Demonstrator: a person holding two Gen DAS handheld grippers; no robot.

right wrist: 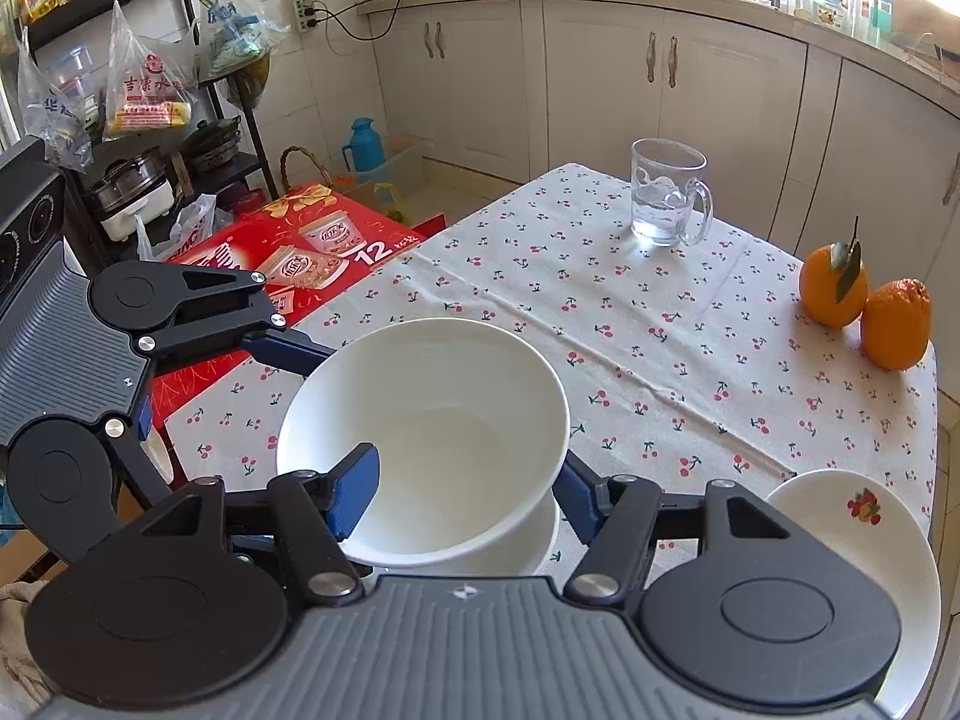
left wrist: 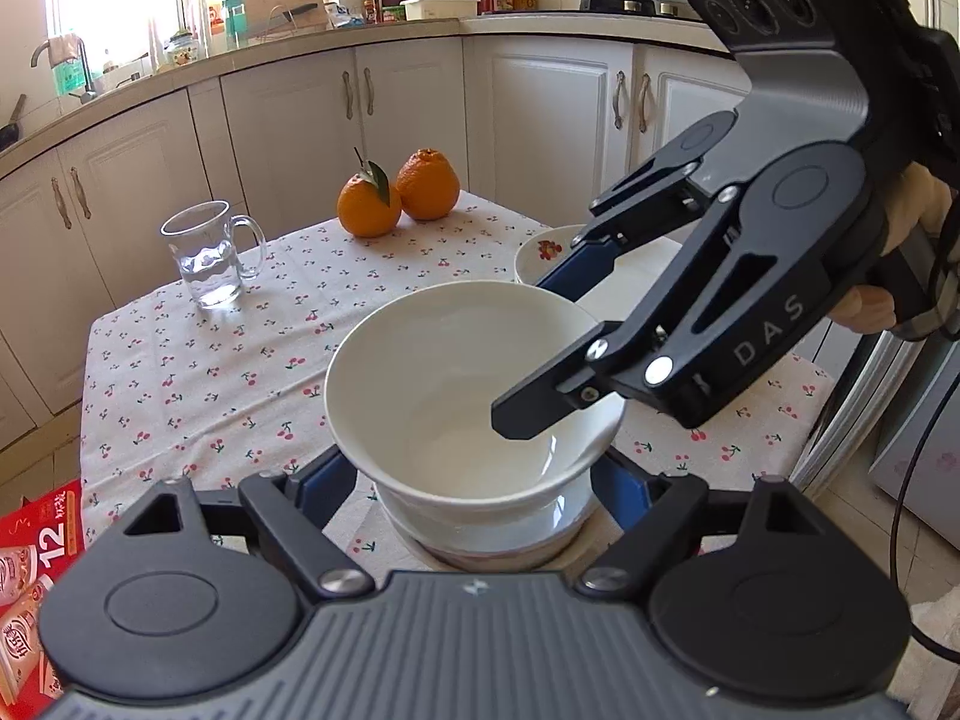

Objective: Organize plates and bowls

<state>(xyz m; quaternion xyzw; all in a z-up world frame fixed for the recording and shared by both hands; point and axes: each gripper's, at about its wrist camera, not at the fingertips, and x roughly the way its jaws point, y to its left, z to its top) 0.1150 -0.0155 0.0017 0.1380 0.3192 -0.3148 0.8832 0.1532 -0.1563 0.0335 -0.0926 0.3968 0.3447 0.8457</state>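
So right up close, the white bowl [left wrist: 456, 384] is sitting nested in another bowl [left wrist: 510, 525] at the near edge of the worktop [left wrist: 180, 360], the one with the cherry-print cloth. The right gripper [right wrist: 462, 492] has it pinched by the rim: one blue pad [right wrist: 357, 489] is inside the bowl, the other sits outside against the wall. The left gripper [left wrist: 474, 480] is spread wide with a finger on each side of the stack, low down by the bottom bowl; can't tell if the pads actually touch it.

The key bit, I reckon: the top bowl sits straight ahead of both grippers, so neither has to reach, but only the right one really has it. Looks like the left is there to steady the lower bowl while the top one gets seated or lifted.

Just beyond, on the right, there's a plate [right wrist: 864, 546] with a fruit print. Further back a glass mug [left wrist: 210, 252] with water, then two oranges [left wrist: 396, 195] at the far edge.
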